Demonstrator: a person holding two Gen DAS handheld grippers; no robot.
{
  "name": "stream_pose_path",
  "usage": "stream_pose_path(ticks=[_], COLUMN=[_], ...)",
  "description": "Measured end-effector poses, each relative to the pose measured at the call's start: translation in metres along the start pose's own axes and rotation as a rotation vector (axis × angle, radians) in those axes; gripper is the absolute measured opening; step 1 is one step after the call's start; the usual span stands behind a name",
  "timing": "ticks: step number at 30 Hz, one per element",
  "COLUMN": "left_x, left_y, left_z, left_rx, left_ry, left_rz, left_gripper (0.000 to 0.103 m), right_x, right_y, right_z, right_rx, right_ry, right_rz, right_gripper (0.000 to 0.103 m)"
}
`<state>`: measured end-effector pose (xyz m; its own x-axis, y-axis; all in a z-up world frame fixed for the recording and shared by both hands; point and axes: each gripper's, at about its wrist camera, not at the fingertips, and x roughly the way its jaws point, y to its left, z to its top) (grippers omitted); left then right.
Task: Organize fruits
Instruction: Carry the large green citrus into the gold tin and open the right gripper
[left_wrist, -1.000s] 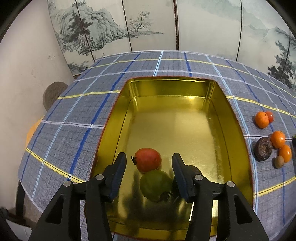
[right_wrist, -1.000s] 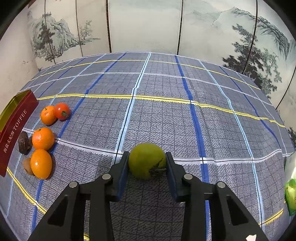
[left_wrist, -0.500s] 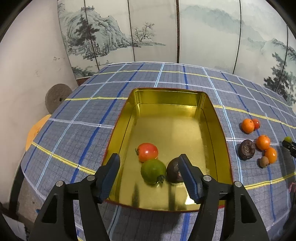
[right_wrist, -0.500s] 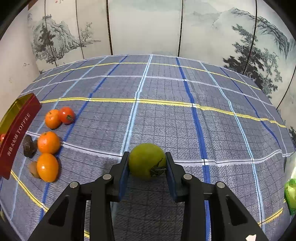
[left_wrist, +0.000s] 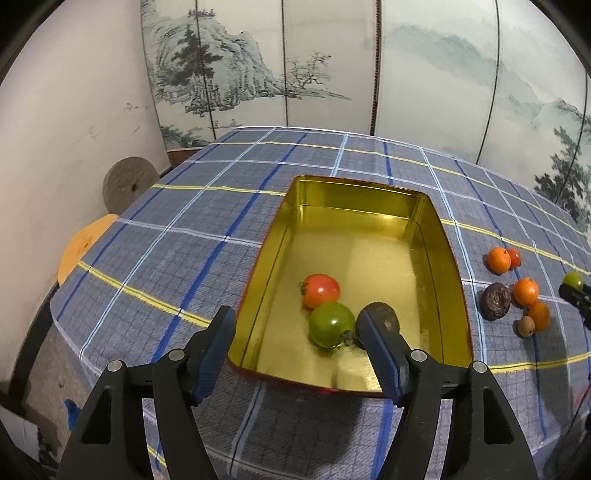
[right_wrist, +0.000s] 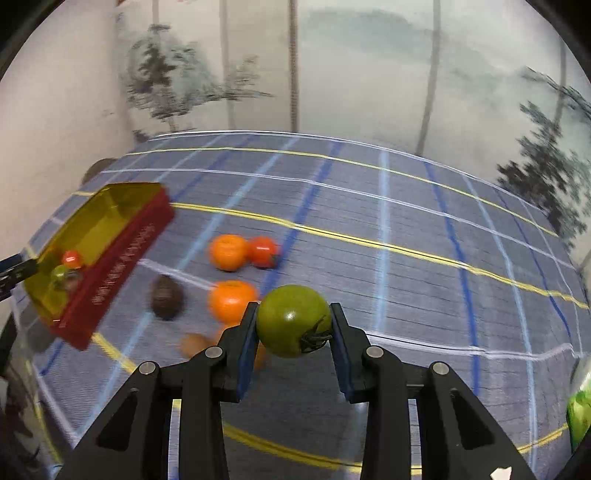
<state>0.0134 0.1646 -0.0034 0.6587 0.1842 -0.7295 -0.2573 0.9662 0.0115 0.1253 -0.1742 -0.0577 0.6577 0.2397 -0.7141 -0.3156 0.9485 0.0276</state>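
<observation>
The left tool (left_wrist: 295, 347) stood spread above the near end of the gold tin (left_wrist: 452, 266), its jaws having just been opening, with nothing pinched between them. Just ahead of its tips, inside the tin, lay a red tomato (left_wrist: 320, 290), a green tomato (left_wrist: 331, 324) touching it on the near side, and a dark round fruit (left_wrist: 384, 318) partly hidden behind the tool's right finger (left_wrist: 382, 354). The tin rested on the counter (left_wrist: 177, 236), which was covered with a blue plaid cloth.

The right tool (right_wrist: 293, 325) was pinching a second green tomato (right_wrist: 293, 319), both pads pressed against its sides, stem end turned toward the camera. This view was blurred. Ahead of that tool and to its left, loose fruit lay on the cloth: two oranges (right_wrist: 228, 252) (right_wrist: 231, 298), a small red tomato (right_wrist: 263, 251) touching the farther orange, a dark brown fruit (right_wrist: 167, 297) and a small tan one (right_wrist: 194, 343) close by the tool's left finger. Another orange fruit was mostly hidden behind that finger. Farther left stood the tin, showing its red outer wall (right_wrist: 110, 280).
</observation>
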Motion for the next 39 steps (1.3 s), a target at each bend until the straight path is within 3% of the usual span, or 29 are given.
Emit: stream_pose_path(ticks=[20, 27, 39], left_x=[-0.008, -0.007, -0.005], left_y=[0.053, 0.061, 0.07], left_z=[-0.014, -0.02, -0.029], left_rx=[-0.114, -0.125, -0.137], left_ry=[0.005, 0.021, 0.046], left_rz=[0.071, 0.075, 0.08], left_gripper=[0.071, 0.071, 0.075], right_x=[0.002, 0.017, 0.043], right_y=[0.173, 0.208, 0.224], right_z=[0.024, 0.019, 0.015], right_rx=[-0.28, -0.339, -0.359], right_ry=[0.005, 0.047, 0.102], right_rz=[0.314, 0.362, 0.354], right_gripper=[0.033, 0.033, 0.033])
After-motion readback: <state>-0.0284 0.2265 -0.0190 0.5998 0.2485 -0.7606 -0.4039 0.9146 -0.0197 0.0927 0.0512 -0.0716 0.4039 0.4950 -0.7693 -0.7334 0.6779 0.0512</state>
